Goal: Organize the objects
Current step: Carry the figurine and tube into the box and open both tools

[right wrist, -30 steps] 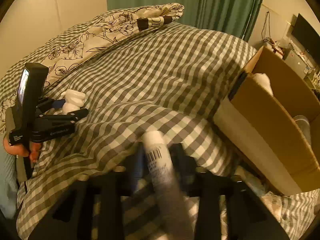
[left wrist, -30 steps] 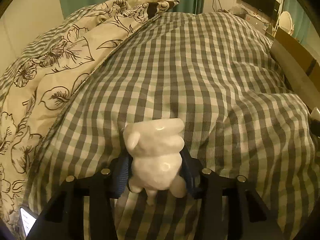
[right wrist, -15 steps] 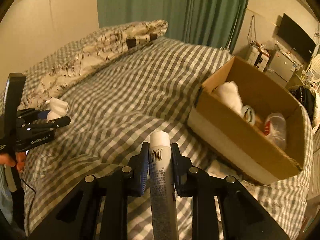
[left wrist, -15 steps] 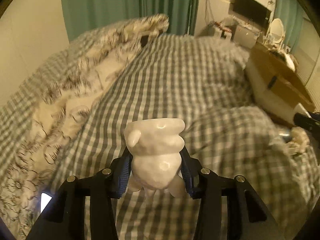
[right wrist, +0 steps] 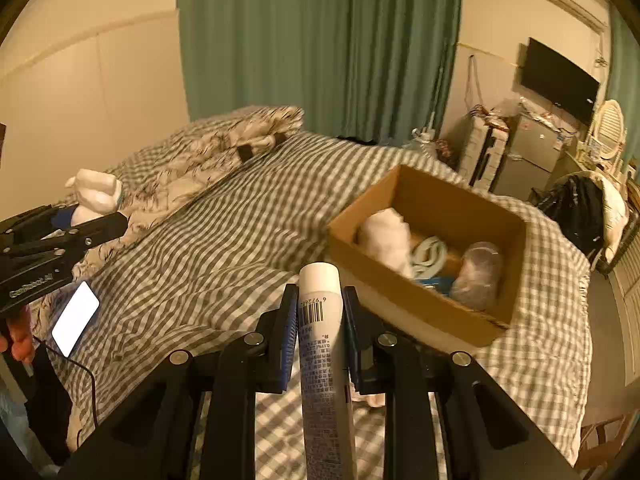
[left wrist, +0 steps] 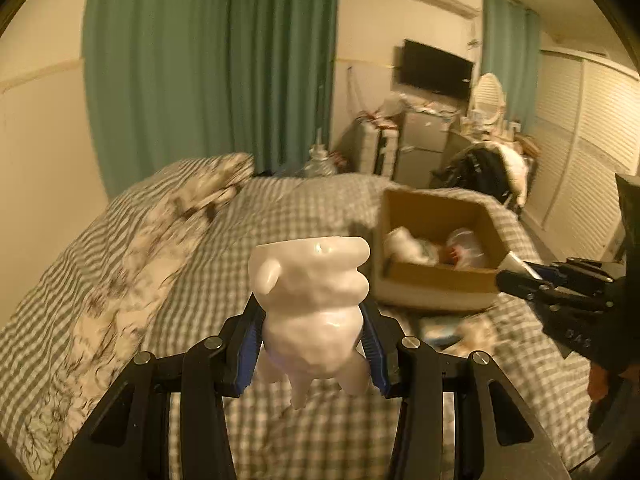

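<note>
My left gripper (left wrist: 310, 344) is shut on a white lumpy figurine (left wrist: 310, 300), held above the checked bed. My right gripper (right wrist: 320, 320) is shut on a white tube (right wrist: 322, 344) with a barcode, cap end pointing forward. An open cardboard box (right wrist: 416, 316) sits on the bed ahead and to the right, holding a white cloth (right wrist: 384, 236), a pale blue coil and a clear plastic item. In the left wrist view the same box (left wrist: 436, 280) lies to the right, with the right gripper (left wrist: 520, 276) and its tube tip beside it. In the right wrist view the left gripper (right wrist: 96, 216) carries the figurine (right wrist: 96, 194) at far left.
A floral quilt (right wrist: 208, 168) is bunched at the bed's far left. A lit phone (right wrist: 75, 318) with a cable lies on the bed near a hand. Green curtains, a wall television (right wrist: 558, 78), a cluttered dresser and a black bag stand beyond the bed.
Both grippers have risen and tilted up with their objects still held. The room and the box's inside have come into view.
</note>
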Demonstrator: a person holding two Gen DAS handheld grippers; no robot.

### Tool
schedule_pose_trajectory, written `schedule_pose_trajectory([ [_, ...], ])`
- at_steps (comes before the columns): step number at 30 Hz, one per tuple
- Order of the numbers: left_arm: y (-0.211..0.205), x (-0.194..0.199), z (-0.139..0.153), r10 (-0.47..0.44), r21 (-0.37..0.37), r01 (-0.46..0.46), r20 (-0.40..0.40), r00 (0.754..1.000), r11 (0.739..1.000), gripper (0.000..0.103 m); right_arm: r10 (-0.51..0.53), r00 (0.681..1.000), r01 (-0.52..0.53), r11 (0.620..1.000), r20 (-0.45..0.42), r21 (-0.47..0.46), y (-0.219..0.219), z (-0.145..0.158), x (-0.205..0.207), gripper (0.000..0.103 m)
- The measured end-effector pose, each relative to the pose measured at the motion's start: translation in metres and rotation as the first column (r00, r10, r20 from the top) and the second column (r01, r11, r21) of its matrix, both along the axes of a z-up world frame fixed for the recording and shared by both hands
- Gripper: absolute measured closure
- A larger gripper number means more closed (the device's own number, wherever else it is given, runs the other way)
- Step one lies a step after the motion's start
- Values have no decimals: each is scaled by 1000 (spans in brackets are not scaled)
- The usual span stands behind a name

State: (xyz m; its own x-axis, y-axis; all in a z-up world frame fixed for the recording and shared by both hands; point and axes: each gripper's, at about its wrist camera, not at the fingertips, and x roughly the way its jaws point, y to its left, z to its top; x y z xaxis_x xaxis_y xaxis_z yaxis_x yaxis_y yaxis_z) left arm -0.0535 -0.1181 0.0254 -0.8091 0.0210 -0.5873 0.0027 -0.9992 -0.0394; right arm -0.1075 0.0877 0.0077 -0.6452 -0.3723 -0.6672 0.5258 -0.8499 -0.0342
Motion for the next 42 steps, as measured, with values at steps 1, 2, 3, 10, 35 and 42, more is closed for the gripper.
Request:
schedule_pose_trajectory([
  [1,9,-3,5,-16,-5,16,-6,1000,1000,57,-15,1000,15,1000,-11,-9,9,7,0,82],
  [2,19,-5,11,-36,-9,35,-16,999,999,57,-23,1000,22,1000,-16,-18,14,11,1,82],
  [3,27,-8,15,-51,-9,51,-23,998,999,57,-35,999,34,999,-23,-30,22,18,0,82],
  [10,77,-48,43,-142,48,144,-37,989,988,57,-94,991,90,995,-93,-46,58,55,-9,82],
  [35,143,-228,-42,-185,-22,188,98,978,982,57,-199,979,194,975,-42,-107,85,15,-187,83],
  [42,149,-241,-73,-219,-23,224,141,966,974,50,-208,978,209,966,21,-153,87,-25,-211,80],
])
